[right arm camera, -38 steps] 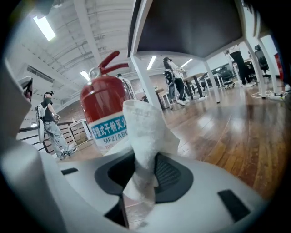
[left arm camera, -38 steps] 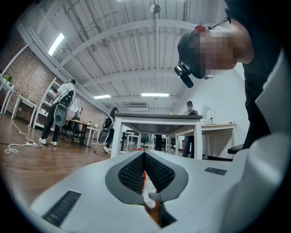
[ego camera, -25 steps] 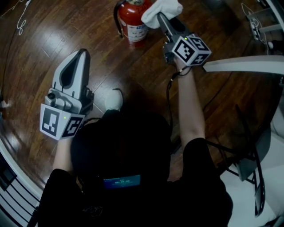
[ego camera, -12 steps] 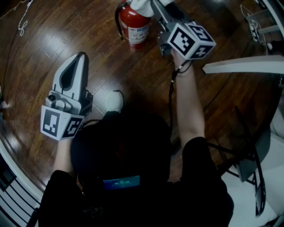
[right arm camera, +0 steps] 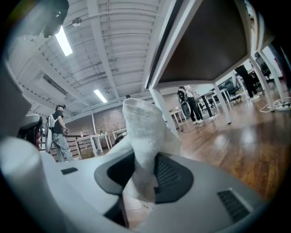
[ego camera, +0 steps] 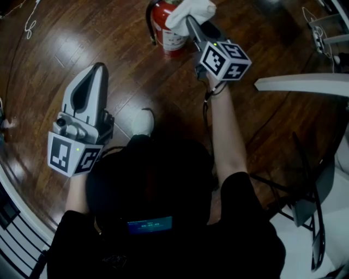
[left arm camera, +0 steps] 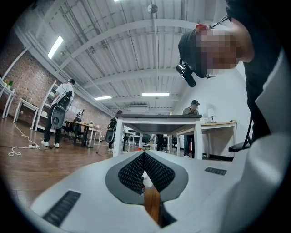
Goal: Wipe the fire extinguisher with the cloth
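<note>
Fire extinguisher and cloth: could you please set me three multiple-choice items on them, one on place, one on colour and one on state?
1. Where does the fire extinguisher stand?
A. on the wooden floor
B. on a desk
C. on a chair

2. What colour is the cloth?
A. blue
B. white
C. yellow

3. In what state is the right gripper?
A. open and empty
B. shut on the cloth
C. shut on nothing

Answers:
1. A, since the head view shows the red cylinder upright on the dark boards.
2. B, since the cloth reads white in both the head view and the right gripper view.
3. B, since the right gripper view shows the cloth pinched between the two pads.
</note>
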`<state>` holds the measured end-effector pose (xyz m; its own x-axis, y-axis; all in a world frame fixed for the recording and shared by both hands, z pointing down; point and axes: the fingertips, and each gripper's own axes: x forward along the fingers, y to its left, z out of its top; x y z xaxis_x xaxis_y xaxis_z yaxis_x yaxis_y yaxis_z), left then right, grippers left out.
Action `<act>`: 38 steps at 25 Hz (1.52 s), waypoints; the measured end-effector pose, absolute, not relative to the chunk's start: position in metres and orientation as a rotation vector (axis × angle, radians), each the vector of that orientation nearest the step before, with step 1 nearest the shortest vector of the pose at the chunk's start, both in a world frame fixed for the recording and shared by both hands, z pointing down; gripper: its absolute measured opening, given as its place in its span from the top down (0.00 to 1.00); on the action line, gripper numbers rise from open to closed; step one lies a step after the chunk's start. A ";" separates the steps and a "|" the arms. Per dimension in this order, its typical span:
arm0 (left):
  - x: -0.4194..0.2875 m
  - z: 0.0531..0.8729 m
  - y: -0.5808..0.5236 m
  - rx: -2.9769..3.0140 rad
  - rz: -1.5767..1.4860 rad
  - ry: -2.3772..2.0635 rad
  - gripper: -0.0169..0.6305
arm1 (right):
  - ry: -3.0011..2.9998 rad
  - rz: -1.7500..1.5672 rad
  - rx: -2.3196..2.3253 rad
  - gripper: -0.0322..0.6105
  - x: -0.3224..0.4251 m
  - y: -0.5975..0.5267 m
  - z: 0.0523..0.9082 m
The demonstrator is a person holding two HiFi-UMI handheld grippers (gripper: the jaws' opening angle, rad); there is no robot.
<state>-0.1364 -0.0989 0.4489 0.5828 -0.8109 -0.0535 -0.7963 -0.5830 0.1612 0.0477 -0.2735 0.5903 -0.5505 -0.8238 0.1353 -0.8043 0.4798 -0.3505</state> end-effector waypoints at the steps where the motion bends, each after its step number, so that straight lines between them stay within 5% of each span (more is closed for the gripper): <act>1: -0.136 0.449 -0.099 2.686 -0.186 -1.370 0.97 | 2.659 -0.605 -1.467 0.73 0.049 -0.271 0.601; 22: -0.140 0.452 -0.093 2.683 -0.178 -1.348 0.97 | 2.625 -1.249 -1.635 0.73 0.043 -0.257 0.832; 38: -0.136 0.449 -0.090 2.680 -0.210 -1.343 0.97 | 2.669 -0.924 -1.475 0.73 0.061 -0.252 0.713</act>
